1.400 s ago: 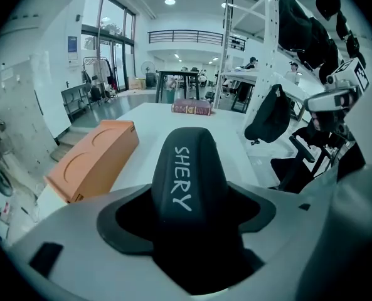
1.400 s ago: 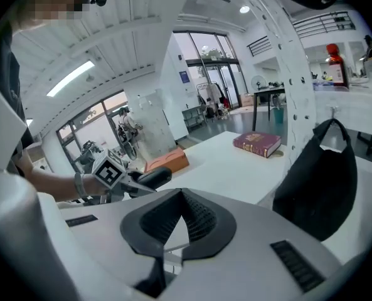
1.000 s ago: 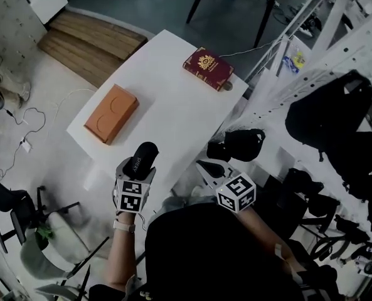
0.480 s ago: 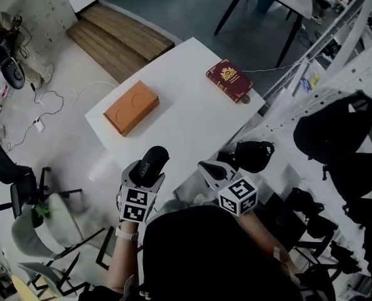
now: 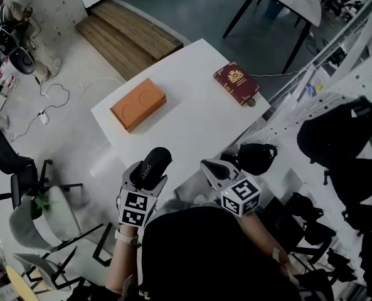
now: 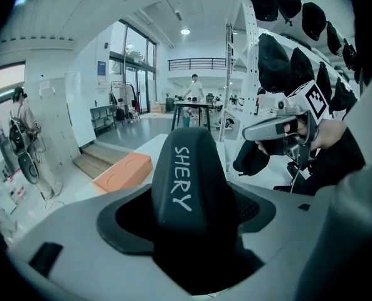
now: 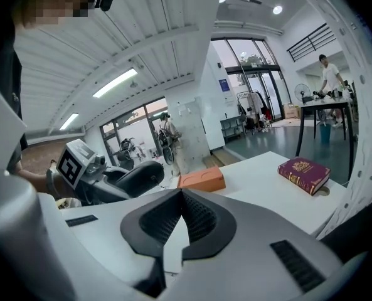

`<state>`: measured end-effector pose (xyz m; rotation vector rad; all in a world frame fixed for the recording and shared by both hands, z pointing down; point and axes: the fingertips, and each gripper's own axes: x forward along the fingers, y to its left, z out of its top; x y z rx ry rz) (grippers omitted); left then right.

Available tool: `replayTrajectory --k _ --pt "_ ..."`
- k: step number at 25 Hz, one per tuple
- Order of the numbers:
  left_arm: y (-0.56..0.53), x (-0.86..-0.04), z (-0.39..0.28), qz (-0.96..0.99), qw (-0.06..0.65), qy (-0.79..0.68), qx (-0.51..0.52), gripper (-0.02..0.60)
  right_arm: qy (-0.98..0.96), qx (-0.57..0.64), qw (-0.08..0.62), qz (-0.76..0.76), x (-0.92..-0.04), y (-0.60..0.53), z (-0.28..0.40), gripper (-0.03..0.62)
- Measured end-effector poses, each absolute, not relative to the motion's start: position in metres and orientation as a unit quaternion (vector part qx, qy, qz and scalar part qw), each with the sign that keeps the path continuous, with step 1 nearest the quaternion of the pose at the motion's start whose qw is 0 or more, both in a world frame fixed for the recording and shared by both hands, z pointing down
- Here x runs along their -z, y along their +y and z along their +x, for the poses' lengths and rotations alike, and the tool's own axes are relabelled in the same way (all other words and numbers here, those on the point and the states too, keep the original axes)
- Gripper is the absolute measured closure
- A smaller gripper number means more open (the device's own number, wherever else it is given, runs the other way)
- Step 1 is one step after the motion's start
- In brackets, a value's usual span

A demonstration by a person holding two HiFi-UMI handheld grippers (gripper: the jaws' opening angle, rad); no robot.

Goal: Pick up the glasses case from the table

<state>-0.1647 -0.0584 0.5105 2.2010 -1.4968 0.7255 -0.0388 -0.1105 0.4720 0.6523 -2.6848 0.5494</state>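
Black and smooth, the glasses case (image 6: 189, 193) is pinched in the left gripper (image 5: 147, 174), up off the white table (image 5: 192, 121) that lies ahead of it. To its right, the right gripper (image 5: 212, 167) has its jaws pressed together on nothing. The pick-up looks done, so the next move only calls for a firm, steady hold.

Premises: a large open workshop or lab hall. Evidence in the left gripper view: tall glazed windows (image 6: 134, 74), a balcony railing (image 6: 196, 63) at the far end, and white metal racking (image 6: 243, 49) hung with black bags (image 6: 272, 54). In the head view: a white tabletop (image 5: 192, 127) at centre, and an office chair (image 5: 4, 155) and loose cables (image 5: 60, 91) on the polished floor (image 5: 73, 137) at left.
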Motion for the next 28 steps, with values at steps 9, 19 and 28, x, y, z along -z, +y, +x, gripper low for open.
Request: replayTrajectory --k 9,19,28 --pt "-0.064 -0.498 -0.160 0.793 0.180 -0.528 -0.246 0.216 -0.944 -0.176 0.172 0.222 -0.473 -0.108 -0.043 0.566" --pt "-0.070 -0.500 -0.162 0.796 0.180 -0.523 -0.247 0.215 -0.941 -0.181 0.177 0.222 -0.477 -0.109 -0.044 0.566" --pt "-0.077 -0.501 -0.165 0.796 0.178 -0.524 -0.246 0.216 -0.939 -0.188 0.167 0.233 -0.476 -0.116 -0.042 0.566"
